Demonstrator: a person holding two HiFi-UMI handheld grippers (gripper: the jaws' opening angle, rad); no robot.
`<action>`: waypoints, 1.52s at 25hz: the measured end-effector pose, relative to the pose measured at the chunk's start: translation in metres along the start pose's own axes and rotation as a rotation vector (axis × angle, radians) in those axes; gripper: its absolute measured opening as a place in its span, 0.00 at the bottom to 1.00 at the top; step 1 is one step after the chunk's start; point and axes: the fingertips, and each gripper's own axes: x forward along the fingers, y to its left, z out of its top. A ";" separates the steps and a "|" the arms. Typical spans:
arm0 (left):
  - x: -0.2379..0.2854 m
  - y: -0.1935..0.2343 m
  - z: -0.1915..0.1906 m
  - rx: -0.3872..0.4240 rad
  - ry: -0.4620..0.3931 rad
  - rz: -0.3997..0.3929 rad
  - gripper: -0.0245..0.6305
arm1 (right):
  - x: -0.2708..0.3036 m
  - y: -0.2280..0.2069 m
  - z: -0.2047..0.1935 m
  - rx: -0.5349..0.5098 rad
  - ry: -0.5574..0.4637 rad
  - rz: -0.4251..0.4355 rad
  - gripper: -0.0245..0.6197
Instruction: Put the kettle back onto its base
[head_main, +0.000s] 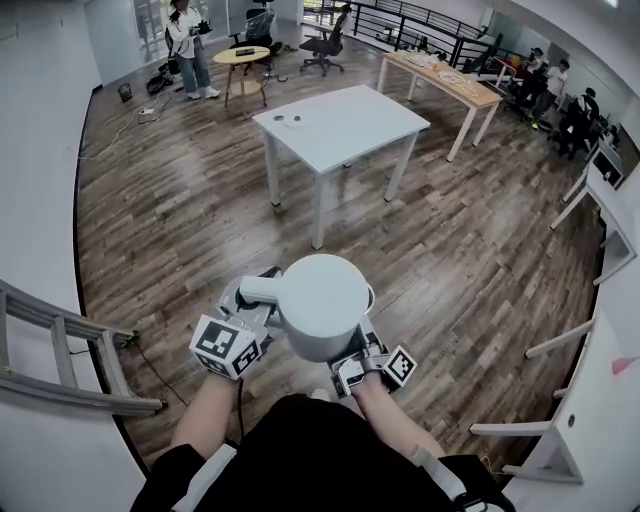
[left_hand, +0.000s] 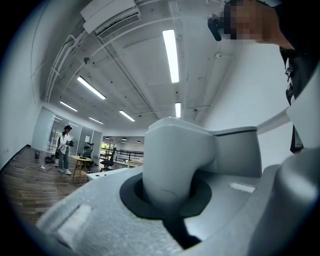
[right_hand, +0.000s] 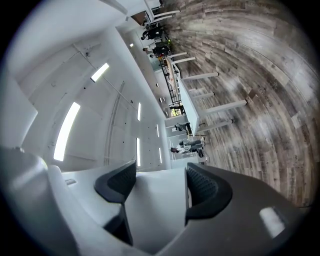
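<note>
In the head view a white kettle hangs in the air close in front of me, above the wooden floor. Its handle sticks out to the left, and my left gripper is shut on it. The left gripper view shows that handle filling the dark pads. My right gripper holds the kettle's lower right side. In the right gripper view its dark pads press on a white part of the kettle. Two small round things lie on the white table ahead; whether either is the base I cannot tell.
A metal ladder leans at the left. White furniture lines the right side. Farther off stand a wooden desk, a round table, office chairs and a person.
</note>
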 end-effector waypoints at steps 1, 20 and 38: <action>0.006 0.001 0.000 0.000 -0.003 0.007 0.04 | 0.005 0.000 0.006 -0.001 0.008 0.000 0.53; 0.061 0.039 -0.015 0.014 0.006 0.083 0.04 | 0.071 -0.022 0.049 0.025 0.085 -0.025 0.53; 0.117 0.191 0.002 0.019 -0.029 0.054 0.04 | 0.232 -0.044 0.037 -0.005 0.067 -0.004 0.53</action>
